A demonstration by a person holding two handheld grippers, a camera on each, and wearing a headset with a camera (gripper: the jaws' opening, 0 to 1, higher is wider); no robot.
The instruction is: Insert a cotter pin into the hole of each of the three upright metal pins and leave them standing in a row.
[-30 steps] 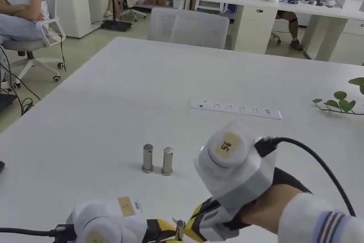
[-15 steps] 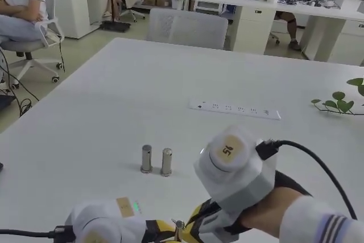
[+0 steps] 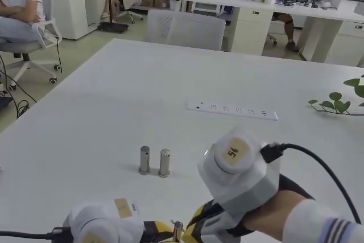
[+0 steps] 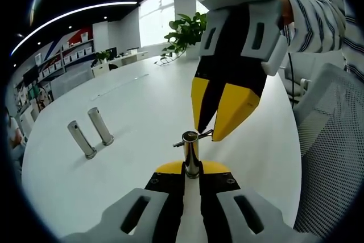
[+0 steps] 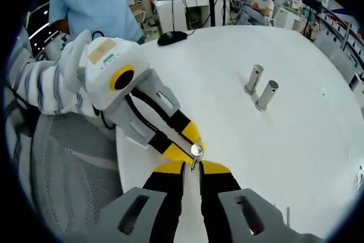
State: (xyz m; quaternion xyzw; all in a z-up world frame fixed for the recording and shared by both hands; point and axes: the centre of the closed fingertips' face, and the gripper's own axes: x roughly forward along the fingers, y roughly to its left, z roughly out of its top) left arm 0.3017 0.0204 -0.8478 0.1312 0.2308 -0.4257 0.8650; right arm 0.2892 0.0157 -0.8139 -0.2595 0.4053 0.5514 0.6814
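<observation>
The left claw gripped a metal pin, its axis pointing straight out of the jaws; the right claw, pinched on the cotter pin, met its hole crosswise from ahead.

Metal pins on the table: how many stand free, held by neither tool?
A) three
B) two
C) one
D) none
B: one pin and its neighbour stand side by side on the table, while the left tool grips a third pin and the right tool holds a cotter pin at its top.
</observation>
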